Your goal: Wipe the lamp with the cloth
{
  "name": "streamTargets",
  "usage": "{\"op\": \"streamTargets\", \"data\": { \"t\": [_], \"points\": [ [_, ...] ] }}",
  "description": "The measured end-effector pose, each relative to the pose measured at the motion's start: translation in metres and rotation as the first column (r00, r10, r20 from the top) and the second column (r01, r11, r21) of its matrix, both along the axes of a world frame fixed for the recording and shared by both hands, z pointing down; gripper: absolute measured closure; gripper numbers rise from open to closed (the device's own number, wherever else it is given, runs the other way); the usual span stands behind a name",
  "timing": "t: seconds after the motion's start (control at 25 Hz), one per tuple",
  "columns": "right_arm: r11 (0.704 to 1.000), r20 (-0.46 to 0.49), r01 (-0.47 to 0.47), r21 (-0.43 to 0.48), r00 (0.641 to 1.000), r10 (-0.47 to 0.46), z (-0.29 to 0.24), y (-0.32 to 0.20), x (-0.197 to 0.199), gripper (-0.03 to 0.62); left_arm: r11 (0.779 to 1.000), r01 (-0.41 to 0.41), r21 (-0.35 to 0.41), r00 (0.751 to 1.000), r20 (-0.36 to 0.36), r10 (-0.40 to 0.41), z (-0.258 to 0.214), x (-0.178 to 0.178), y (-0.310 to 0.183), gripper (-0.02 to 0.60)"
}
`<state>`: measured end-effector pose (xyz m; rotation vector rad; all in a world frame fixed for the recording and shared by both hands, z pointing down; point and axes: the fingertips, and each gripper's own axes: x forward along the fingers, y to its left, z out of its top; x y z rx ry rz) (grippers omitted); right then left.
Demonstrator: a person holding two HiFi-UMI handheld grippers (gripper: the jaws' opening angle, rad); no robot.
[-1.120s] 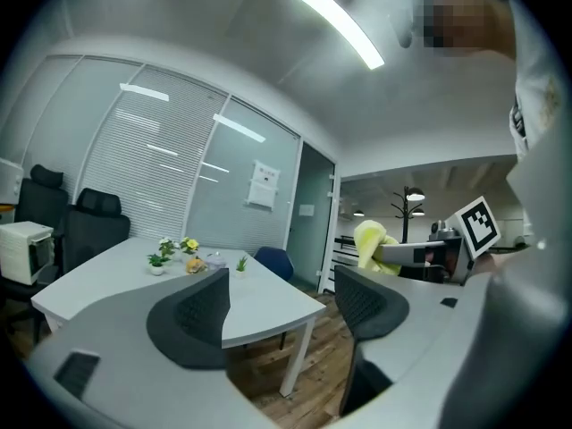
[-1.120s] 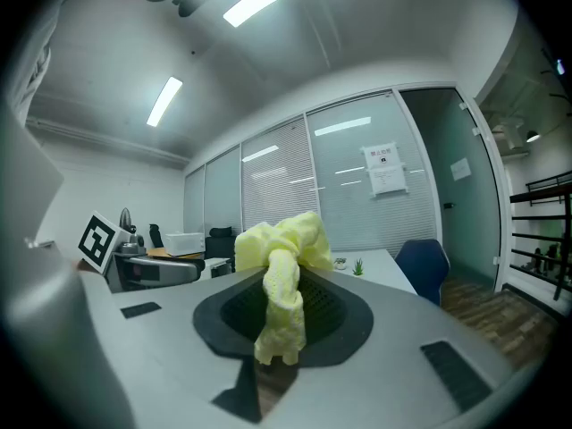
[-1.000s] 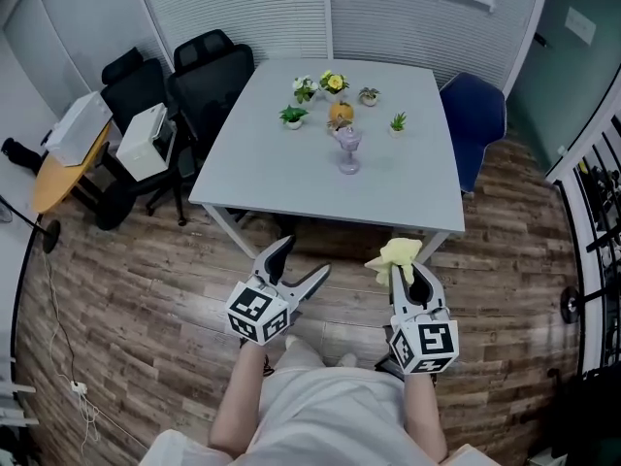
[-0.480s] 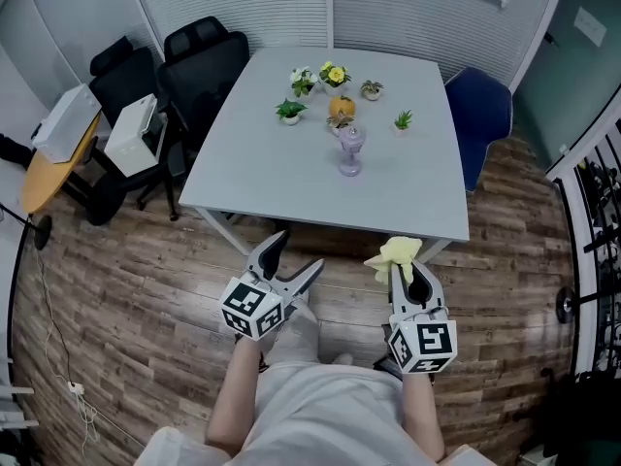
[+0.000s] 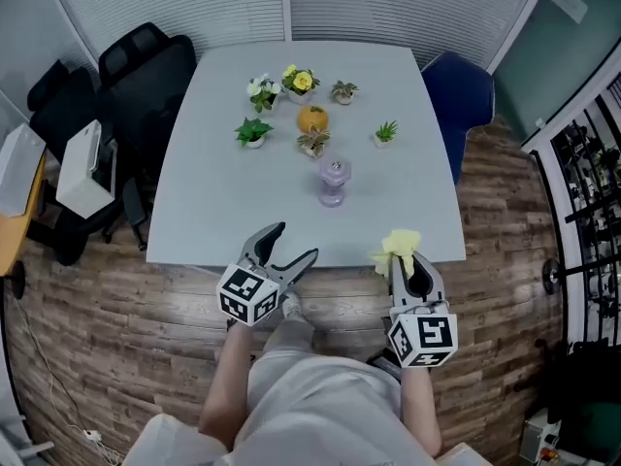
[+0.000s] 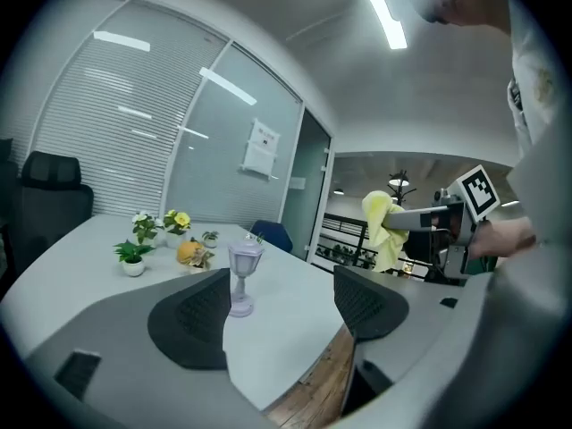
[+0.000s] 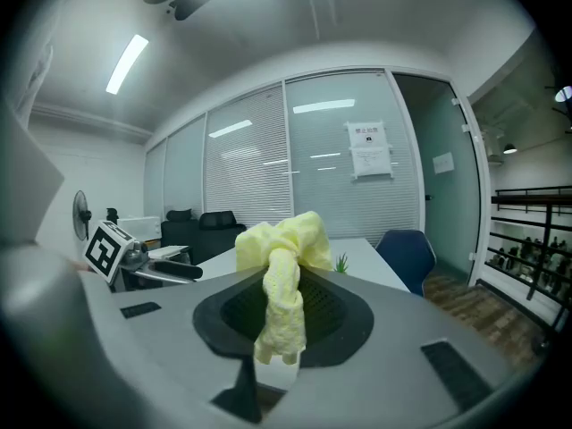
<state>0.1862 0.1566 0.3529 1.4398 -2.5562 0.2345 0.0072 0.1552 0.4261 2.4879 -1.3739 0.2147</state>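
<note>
A small lilac lantern-shaped lamp (image 5: 332, 181) stands upright on the grey table (image 5: 213, 212), a little right of its middle; the left gripper view shows the lamp (image 6: 243, 276) beyond the jaws. My right gripper (image 5: 404, 257) is shut on a yellow cloth (image 5: 398, 247) at the table's near edge, right of the lamp. The cloth (image 7: 284, 282) bunches between the jaws in the right gripper view. My left gripper (image 5: 290, 245) is open and holds nothing, over the near edge left of the lamp. Both grippers are well short of the lamp.
Several small potted plants (image 5: 254, 132) and an orange ornament (image 5: 311, 118) cluster on the table beyond the lamp. Black office chairs (image 5: 136, 76) stand at the left, a blue chair (image 5: 464, 95) at the right. A white box (image 5: 85, 168) rests on a chair at left.
The person has stepped closer to the table: both grippers, earlier over the wooden floor, now reach the table's near edge. The cloth stays held; the left gripper stays open.
</note>
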Motion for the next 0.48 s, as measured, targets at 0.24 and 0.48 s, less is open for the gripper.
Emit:
{"op": "streamTargets", "data": {
  "t": [0.24,0.48],
  "points": [
    [0.995,-0.025,-0.092,-0.038,0.995,0.091,0.012,-0.047,-0.021,0.522,0.992,-0.115,-0.057,0.993,0.008,0.115,0.027,-0.019,-0.069,0.241],
    [0.986,-0.052,-0.165,-0.040,0.985,0.162,0.017,-0.080,-0.033,0.522,0.961,-0.253,-0.114,0.964,0.052,0.260,0.061,-0.026,-0.106,0.241]
  ]
}}
